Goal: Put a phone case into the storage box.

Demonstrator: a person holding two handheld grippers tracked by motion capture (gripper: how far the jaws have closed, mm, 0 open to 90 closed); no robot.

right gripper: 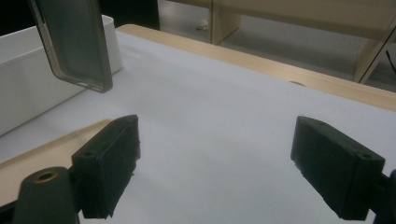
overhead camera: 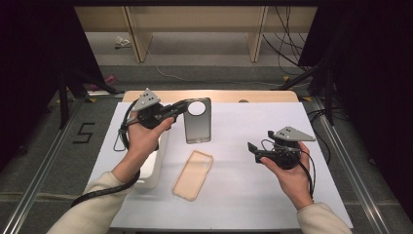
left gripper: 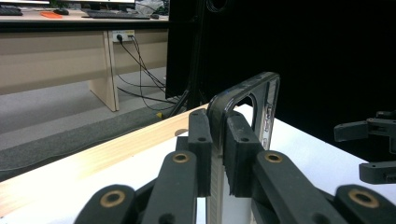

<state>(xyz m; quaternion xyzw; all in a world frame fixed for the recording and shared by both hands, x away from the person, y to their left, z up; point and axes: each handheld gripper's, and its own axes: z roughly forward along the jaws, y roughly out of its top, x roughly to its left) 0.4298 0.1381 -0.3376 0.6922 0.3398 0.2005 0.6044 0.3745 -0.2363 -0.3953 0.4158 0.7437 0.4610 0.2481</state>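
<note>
Grey, see-through plastic makes up the phone case (overhead camera: 197, 122) held in the left gripper (overhead camera: 181, 108). In the high view the case sits just above the middle of the frame, left of centre, its round camera hole at its top end and its flat side facing the camera. The jaws are clamped on the case's upper left edge. In the left gripper view, the case (left gripper: 243, 100) stands edge-on between the two black pads (left gripper: 201, 140), which press on it from both sides. In the right gripper view it shows in the upper left (right gripper: 74, 42), in front of a white tray (right gripper: 28, 88).

Below it in the high view, a tan case (overhead camera: 193, 174) lies flat on the white table sheet (overhead camera: 243, 195), just right of the tray (overhead camera: 155, 168) and apart from both grippers.

At centre right of the high view the right gripper (overhead camera: 254, 150) is held over the sheet, pointing left. Its jaws stand wide apart with only bare sheet between them (right gripper: 215, 154).
</note>
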